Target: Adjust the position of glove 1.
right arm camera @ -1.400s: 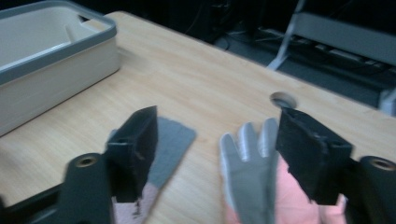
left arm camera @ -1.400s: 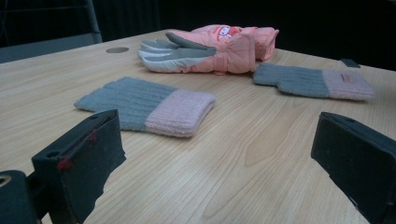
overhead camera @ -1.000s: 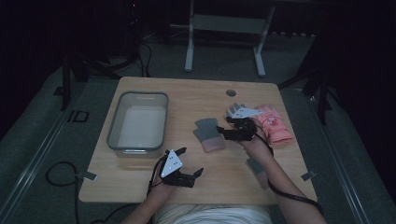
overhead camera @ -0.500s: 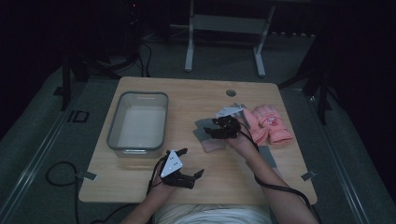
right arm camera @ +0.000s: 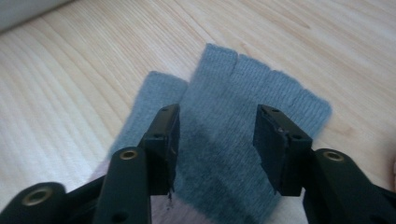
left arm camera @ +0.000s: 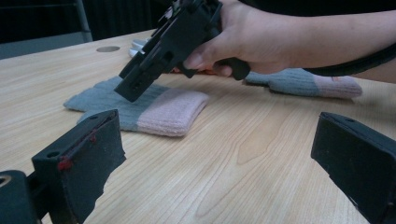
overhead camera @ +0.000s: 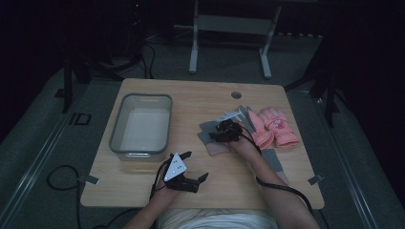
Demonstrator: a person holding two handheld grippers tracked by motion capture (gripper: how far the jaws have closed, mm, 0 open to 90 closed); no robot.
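Observation:
A grey knit glove with a pink cuff (overhead camera: 209,141) lies flat at the table's middle. My right gripper (overhead camera: 214,135) hangs just above it, open, jaws on either side of the grey palm (right arm camera: 233,93) in the right gripper view (right arm camera: 217,140); nothing is held. A second grey-and-pink glove (overhead camera: 273,160) lies beside the right forearm. My left gripper (overhead camera: 197,164) stands open near the front edge, empty. In the left gripper view, its jaws (left arm camera: 219,154) face the glove (left arm camera: 159,109) and the right gripper (left arm camera: 135,88) over it.
A pair of pink gloves (overhead camera: 274,126) lies at the right of the table. A clear plastic bin (overhead camera: 114,138) stands at the left. A round cable hole (overhead camera: 236,94) sits near the far edge. A desk frame stands on the floor behind the table.
My right gripper has moved left from beside the pink gloves and come down over the grey glove. The left gripper has stayed in place.

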